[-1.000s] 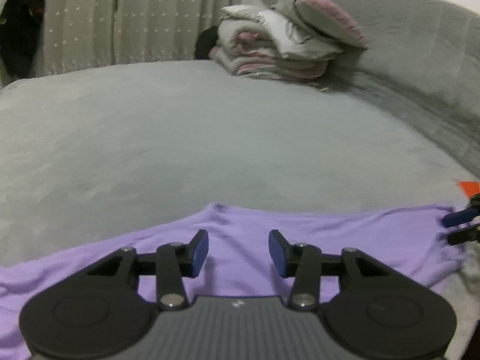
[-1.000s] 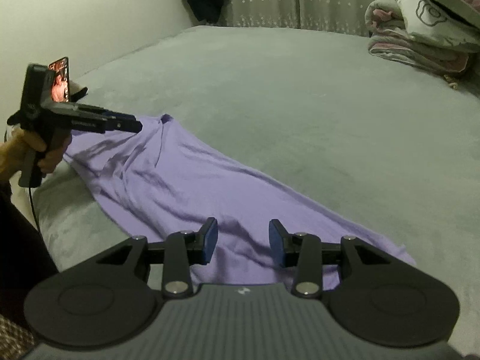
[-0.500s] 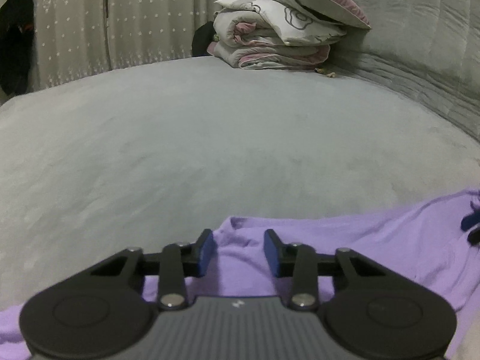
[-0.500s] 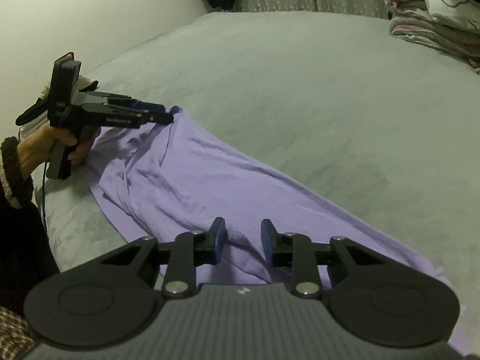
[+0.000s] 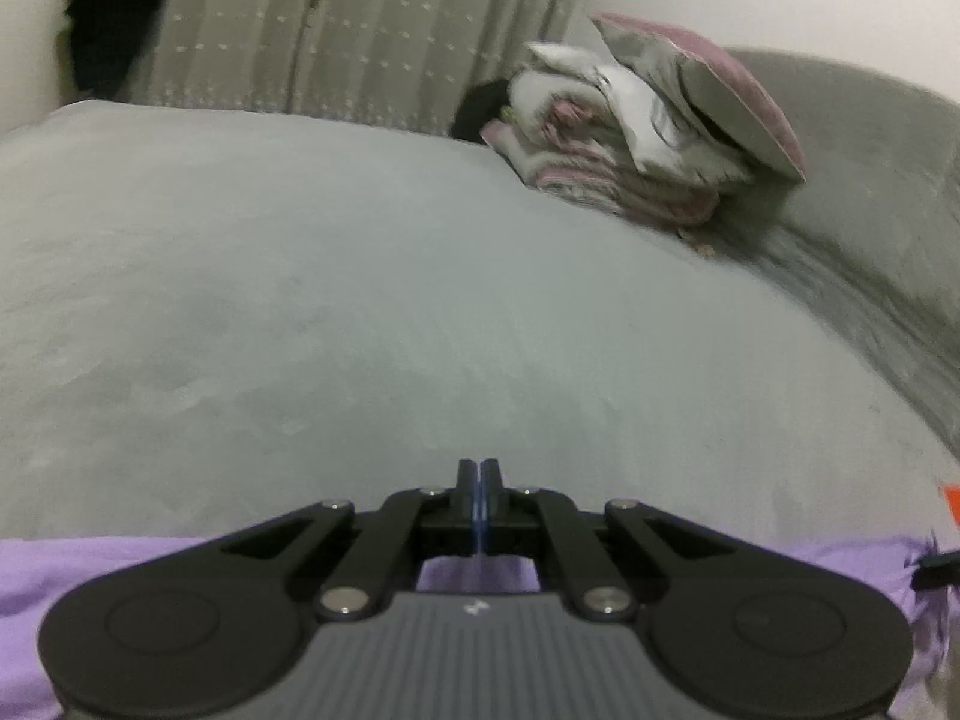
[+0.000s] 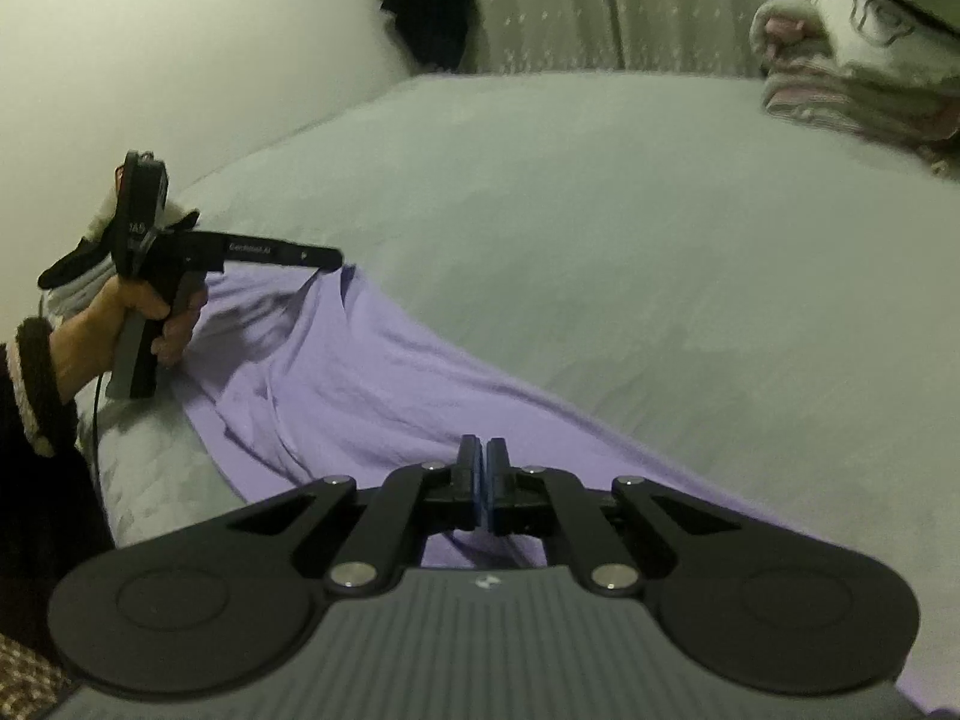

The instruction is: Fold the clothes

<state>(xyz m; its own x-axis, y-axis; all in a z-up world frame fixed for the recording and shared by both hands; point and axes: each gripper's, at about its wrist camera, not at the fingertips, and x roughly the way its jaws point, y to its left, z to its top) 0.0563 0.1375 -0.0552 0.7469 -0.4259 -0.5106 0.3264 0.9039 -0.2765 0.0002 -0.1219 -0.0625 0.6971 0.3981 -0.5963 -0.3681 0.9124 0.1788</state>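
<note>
Along the near edge of the grey bed (image 6: pixel 600 228), a purple garment (image 6: pixel 372 384) is lying stretched out in a long band, wrinkled toward its left end and smoother toward the right. Only the right wrist view is showing the person's hand (image 6: pixel 141 324) gripping the handle of the left gripper (image 6: pixel 333 256), whose tip is touching a raised peak of the purple cloth at the garment's far left corner. From the left wrist view the garment (image 5: pixel 90 570) is appearing only as a thin strip, and that gripper's (image 5: pixel 479 483) jaws are standing pressed together; whether fabric is sitting between them cannot be told there. The right gripper (image 6: pixel 482 468) is likewise standing with its jaws pressed together over the garment's near right part, cloth showing just beneath. Folded bedding (image 5: pixel 630 144) with a pillow (image 5: pixel 720 90) on top is sitting far right, before a curtain (image 5: pixel 360 30).
</note>
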